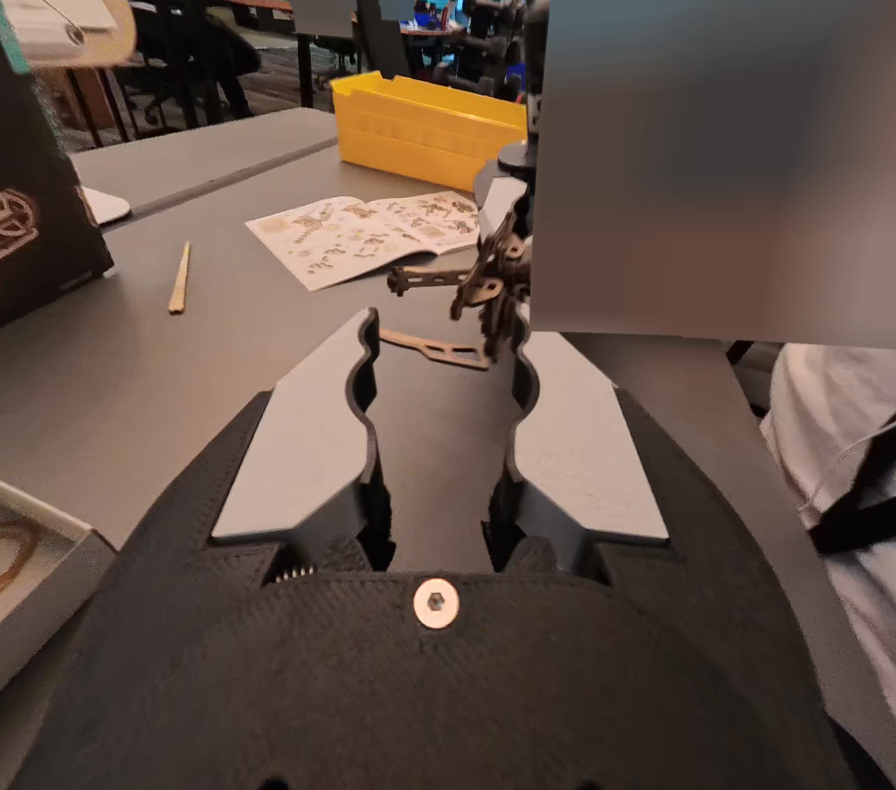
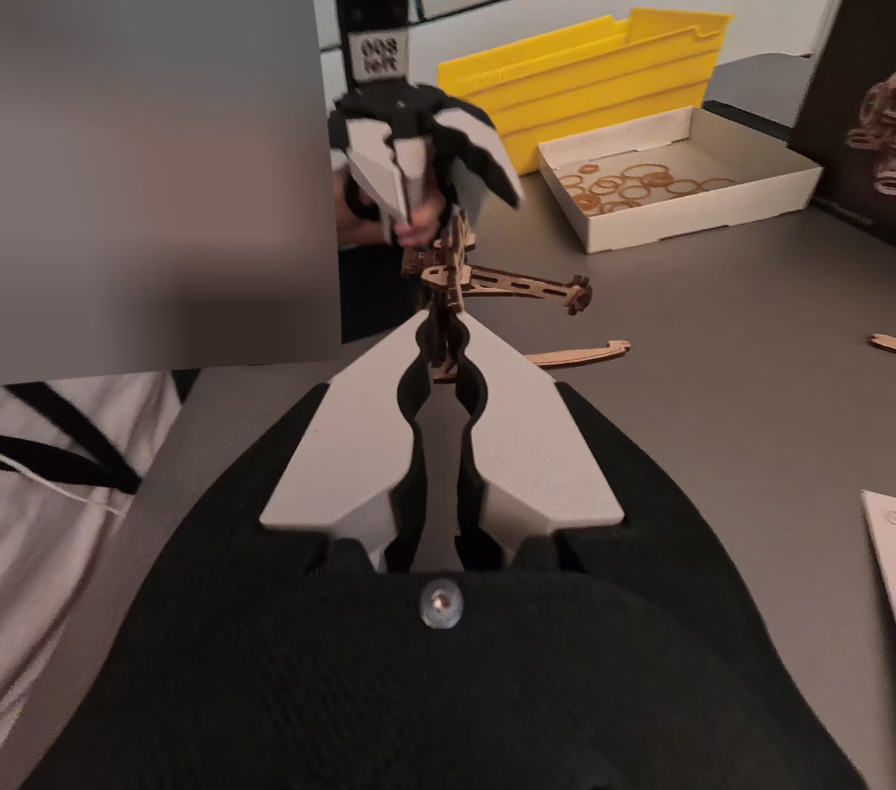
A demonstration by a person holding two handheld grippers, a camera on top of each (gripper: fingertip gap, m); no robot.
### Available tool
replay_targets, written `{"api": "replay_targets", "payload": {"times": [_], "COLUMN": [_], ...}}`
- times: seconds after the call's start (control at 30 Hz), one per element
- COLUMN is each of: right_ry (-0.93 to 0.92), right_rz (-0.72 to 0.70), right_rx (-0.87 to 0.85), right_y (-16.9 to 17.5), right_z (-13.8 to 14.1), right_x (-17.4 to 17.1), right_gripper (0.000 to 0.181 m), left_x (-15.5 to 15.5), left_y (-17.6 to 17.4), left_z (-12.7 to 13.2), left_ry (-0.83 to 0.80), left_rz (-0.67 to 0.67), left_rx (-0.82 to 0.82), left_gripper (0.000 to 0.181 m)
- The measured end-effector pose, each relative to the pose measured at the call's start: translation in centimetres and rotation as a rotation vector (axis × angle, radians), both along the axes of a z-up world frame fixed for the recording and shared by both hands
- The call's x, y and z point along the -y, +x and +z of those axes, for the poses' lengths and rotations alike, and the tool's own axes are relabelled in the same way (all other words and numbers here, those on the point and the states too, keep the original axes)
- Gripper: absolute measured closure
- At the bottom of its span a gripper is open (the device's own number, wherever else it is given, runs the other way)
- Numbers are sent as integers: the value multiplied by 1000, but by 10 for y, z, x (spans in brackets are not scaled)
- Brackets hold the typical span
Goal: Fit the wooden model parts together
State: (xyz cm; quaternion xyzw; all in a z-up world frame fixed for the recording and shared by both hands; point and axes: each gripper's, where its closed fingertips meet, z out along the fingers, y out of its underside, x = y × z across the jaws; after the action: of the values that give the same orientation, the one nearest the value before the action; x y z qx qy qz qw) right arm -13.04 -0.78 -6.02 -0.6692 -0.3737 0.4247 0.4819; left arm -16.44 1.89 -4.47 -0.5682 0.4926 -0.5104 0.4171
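I see the half-built brown laser-cut wooden model (image 2: 448, 282) held up off the grey table (image 2: 703, 379), upright, with 1 slotted arm sticking out sideways toward the yellow bin side. My right gripper (image 2: 442, 320) has its 2 grey fingers pinched on the model's lower end, tips nearly together with wood between them. My left gripper (image 1: 446, 325) stands wide apart with nothing between the fingers; in its view the model sits just past the right fingertip, touching or just beside it, I cannot tell which. In the right wrist view the left gripper hangs above the model, blurred.

1 loose flat slotted wooden strip (image 1: 439, 350) lies on the table just below the model. Another thin pale wooden stick (image 1: 179, 277) lies well apart to the left.

Behind the model an open instruction booklet with part drawings (image 1: 368, 233) lies flat. Farther back is a yellow plastic bin (image 1: 426, 131). A shallow white cardboard tray (image 2: 625, 228) holding tan rubber bands (image 2: 625, 185) sits near the bin. A dark product box (image 1: 39, 204) stands at the table edge.
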Motion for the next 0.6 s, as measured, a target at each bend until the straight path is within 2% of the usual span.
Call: {"api": "replay_targets", "payload": {"times": [0.1,0.17,0.3,0.4,0.47,0.6], "right_ry": [51,74,122,146,156,149], "right_rz": [-43,-63,-70,-76,-84,-81], "right_rx": [121,175,250,278,299,304], "right_y": [2,2,0,1,4,8], "right_z": [-10,-14,-21,-23,-26,-30], "right_x": [-5,-7,-5,-4,-4,-4], "right_gripper": [180,179,180,179,180,179], "left_x": [6,11,28,27,30,31], "left_y": [-4,5,39,52,58,57], "left_z": [35,40,13,-17,-21,-18], "left_ry": [26,91,278,477,513,443], "left_rz": [-30,-38,-121,-140,-153,-167], "left_rx": [72,-7,-266,-440,-444,-402], "left_gripper": [143,143,141,149,157,157]}}
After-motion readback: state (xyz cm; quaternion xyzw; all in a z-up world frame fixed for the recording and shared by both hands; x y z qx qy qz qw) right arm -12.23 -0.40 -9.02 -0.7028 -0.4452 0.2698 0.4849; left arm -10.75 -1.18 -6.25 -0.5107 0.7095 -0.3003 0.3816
